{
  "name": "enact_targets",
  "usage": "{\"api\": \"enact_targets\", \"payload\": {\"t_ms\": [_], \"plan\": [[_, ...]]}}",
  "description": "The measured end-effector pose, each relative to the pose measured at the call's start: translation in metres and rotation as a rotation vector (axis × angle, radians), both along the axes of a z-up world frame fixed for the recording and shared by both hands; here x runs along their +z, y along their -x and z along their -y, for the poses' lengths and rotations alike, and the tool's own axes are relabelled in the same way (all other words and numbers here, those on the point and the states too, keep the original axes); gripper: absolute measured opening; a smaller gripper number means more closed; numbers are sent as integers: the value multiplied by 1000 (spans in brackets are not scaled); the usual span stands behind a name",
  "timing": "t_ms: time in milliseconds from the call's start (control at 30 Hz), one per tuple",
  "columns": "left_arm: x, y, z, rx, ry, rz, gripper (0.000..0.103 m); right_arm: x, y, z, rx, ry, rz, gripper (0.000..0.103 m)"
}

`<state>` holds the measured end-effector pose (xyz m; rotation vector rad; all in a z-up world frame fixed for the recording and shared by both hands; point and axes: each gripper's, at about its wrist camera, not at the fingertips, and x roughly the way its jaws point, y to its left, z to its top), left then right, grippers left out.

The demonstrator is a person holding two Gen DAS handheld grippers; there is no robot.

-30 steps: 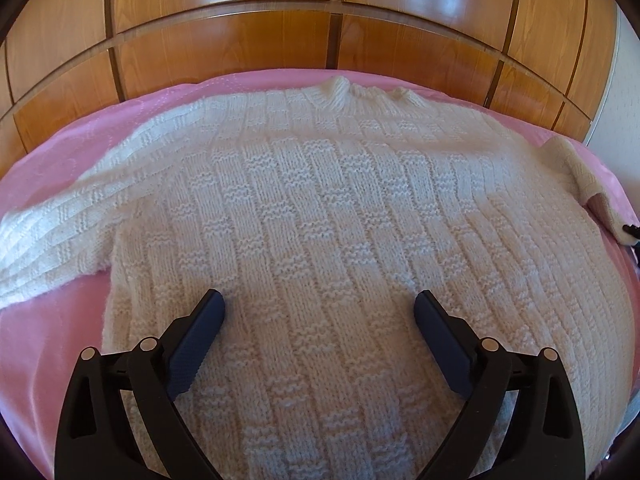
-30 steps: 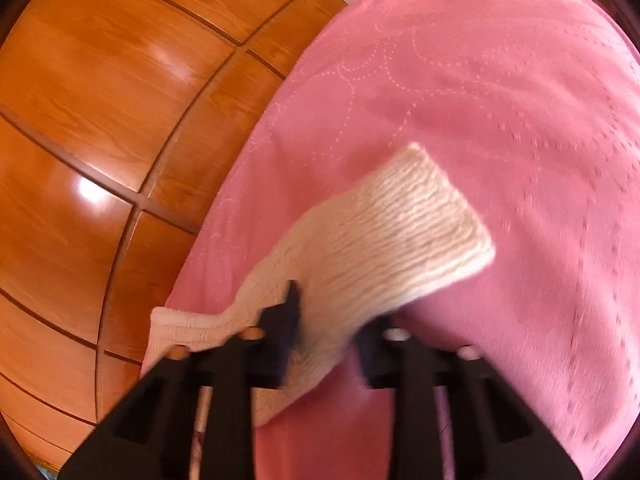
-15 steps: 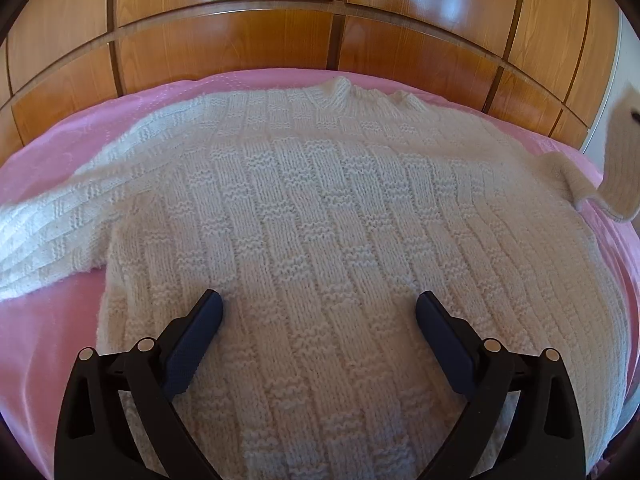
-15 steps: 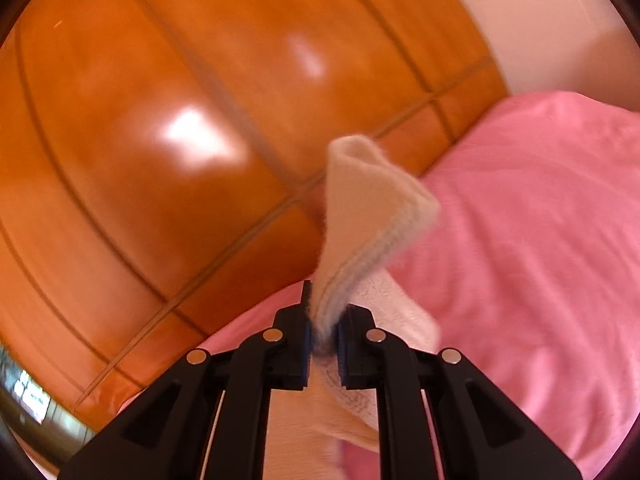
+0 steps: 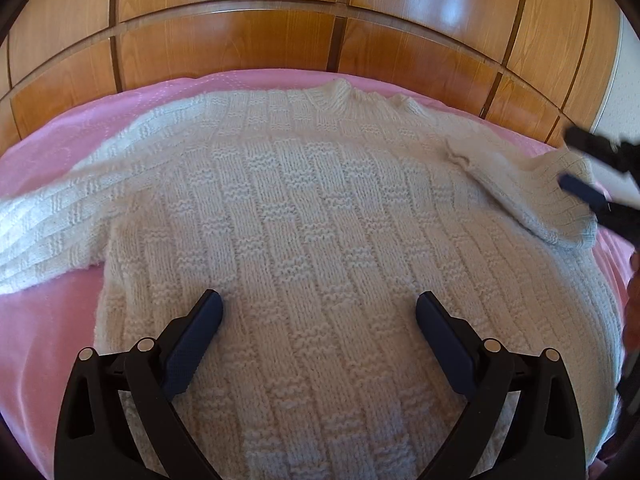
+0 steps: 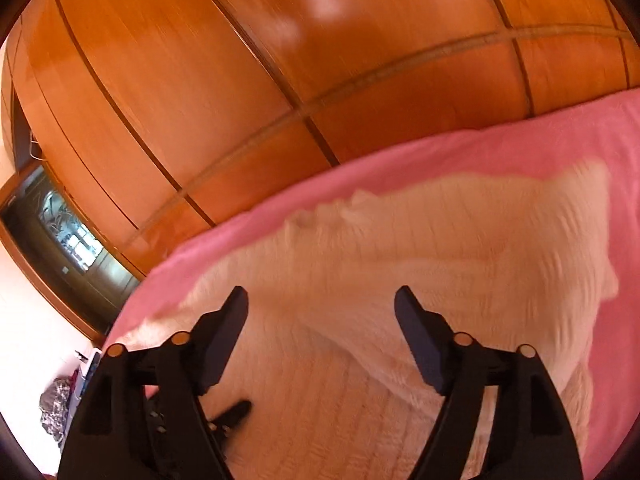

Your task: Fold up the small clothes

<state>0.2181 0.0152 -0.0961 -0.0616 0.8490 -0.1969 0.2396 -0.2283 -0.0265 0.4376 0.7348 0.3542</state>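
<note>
The right sleeve (image 5: 532,192) is now lying folded across the sweater (image 5: 304,248) on the pink bed (image 5: 44,320), the right claw (image 6: 320,332) having just been opening, nothing between its jaws. The left claw (image 5: 318,332) is hovering wide open, empty, over the sweater's lower body. The other sleeve (image 5: 44,232) is stretching sideways beyond the left claw, which is nearer it.
</note>
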Motion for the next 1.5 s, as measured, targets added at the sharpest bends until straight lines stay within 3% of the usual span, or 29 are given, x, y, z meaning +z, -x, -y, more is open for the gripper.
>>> {"api": "enact_targets", "payload": {"t_ms": [33, 100, 167, 233, 267, 333, 400, 467, 567, 633, 700, 800, 900, 1033, 1200, 1300, 1400, 1500], "plan": [[0, 0, 1, 0, -2, 0, 96, -5, 8, 9, -53, 23, 22, 90], [0, 0, 1, 1, -2, -4, 96, -9, 28, 17, -179, 105, 71, 100], [3, -1, 3, 6, -16, -18, 96, -11, 38, 31, -283, 220, 85, 100], [16, -3, 10, -15, -11, -29, 96, -15, 40, 42, -463, 391, 13, 101], [23, -4, 13, -34, 18, -21, 96, -19, 41, 50, -545, 422, -46, 101], [45, -7, 20, -58, 95, 22, 96, -29, 40, 67, -656, 379, -126, 101], [63, -18, 32, -66, 167, 37, 96, -36, 41, 75, -688, 337, -151, 101], [69, -33, 52, -110, 178, 32, 92, -41, 43, 79, -679, 283, -149, 101], [60, -64, 90, -155, 134, -2, 77, -47, 56, 91, -673, 208, -123, 101], [40, -87, 114, -170, 123, -92, 67, -49, 67, 93, -674, 158, -85, 101], [28, -99, 126, -142, 155, -118, 28, -48, 73, 100, -675, 134, -88, 101], [34, -95, 134, -160, 199, -79, 7, -45, 69, 103, -670, 121, -96, 101], [53, -89, 120, -159, 276, -9, 7, -44, 69, 104, -669, 112, -89, 101], [71, -83, 78, -63, 355, 65, 6, -48, 71, 107, -665, 95, -80, 101], [58, -81, 34, 59, 392, 48, 6, -48, 67, 107, -667, 114, -104, 101], [44, -78, 15, 100, 398, 20, 6, -46, 52, 100, -655, 212, -187, 101], [36, -70, 7, 102, 388, 24, 6, -48, 18, 84, -569, 443, -295, 101], [31, -65, 4, 110, 396, 28, 6, -47, -4, 86, -525, 490, -298, 101]]}}
